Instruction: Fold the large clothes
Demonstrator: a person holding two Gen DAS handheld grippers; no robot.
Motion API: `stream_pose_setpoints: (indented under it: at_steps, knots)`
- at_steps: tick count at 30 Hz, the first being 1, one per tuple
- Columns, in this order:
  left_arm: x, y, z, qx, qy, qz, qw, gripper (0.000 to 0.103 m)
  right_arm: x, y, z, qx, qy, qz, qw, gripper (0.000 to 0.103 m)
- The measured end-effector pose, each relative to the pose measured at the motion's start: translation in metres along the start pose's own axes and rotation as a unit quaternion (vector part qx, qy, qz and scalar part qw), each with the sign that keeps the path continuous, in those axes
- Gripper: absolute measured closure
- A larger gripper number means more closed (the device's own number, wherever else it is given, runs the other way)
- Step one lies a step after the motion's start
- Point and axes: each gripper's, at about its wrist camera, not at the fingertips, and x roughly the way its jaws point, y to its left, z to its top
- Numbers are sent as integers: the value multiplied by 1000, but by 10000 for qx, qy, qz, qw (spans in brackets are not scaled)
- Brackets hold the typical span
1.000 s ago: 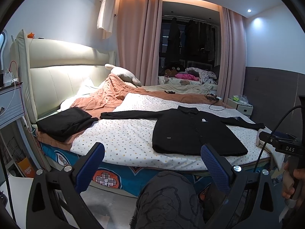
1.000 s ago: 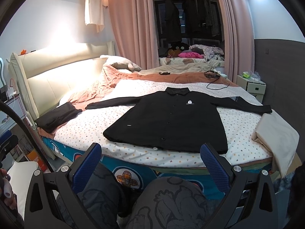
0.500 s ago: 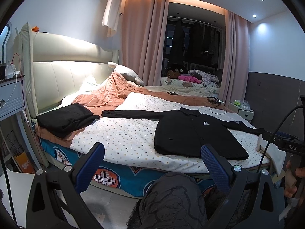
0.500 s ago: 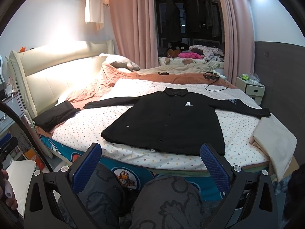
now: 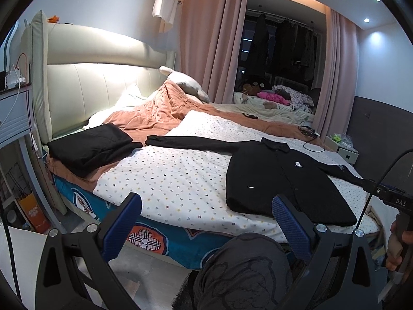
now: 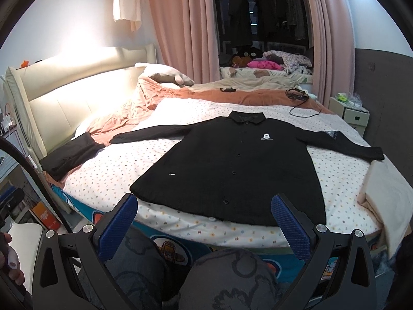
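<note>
- Your black jacket [image 6: 232,165] lies flat and face up on the dotted sheet [image 6: 113,170] of the bed, collar towards the far side, hem along the near edge, buttons closed down the front.
- Both sleeves are spread straight out to the sides; no fold has been made in this garment, so all of its folding is left to do.
- A folded black garment [image 5: 87,147] rests on the orange quilt [image 5: 160,108] near the headboard, well apart from the jacket; judging by its shape, that piece is finished.
- Your left gripper [image 5: 206,222] is held short of the bed edge, jaws spread wide, nothing between them.
- Your right gripper [image 6: 204,219] is likewise spread wide and empty, facing the jacket's hem but not touching it.
- Assessment: you stand at the start of this piece. A sleeve fold inward looks the likely first step.
- A beige cloth [image 6: 387,193] lies just beside the right sleeve cuff; mind it when you draw that sleeve in.
</note>
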Motion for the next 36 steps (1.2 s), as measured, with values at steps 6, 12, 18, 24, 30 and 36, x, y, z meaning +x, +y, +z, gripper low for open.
stream_pose_setpoints:
  at_steps: [6, 12, 18, 24, 30, 36]
  knots:
    - [39, 0, 9, -46, 161, 51, 9998, 0, 41, -8, 23, 62, 144, 58, 9999, 0]
    - [85, -1, 22, -37, 398, 95, 9992, 0, 86, -16, 50, 171, 283, 133, 9994, 0]
    - [128, 7, 33, 4, 596, 154, 9981, 0, 136, -19, 74, 332, 389, 181, 9985, 0]
    - [173, 30, 40, -187, 897, 292, 9954, 0, 194, 0, 103, 262, 460, 213, 9984, 0]
    - [212, 50, 53, -503, 1059, 340, 9925, 0, 242, 12, 126, 125, 546, 366, 9978, 0]
    - [247, 56, 69, -589, 1151, 273, 9912, 0, 291, 2, 143, 233, 677, 483, 9963, 0]
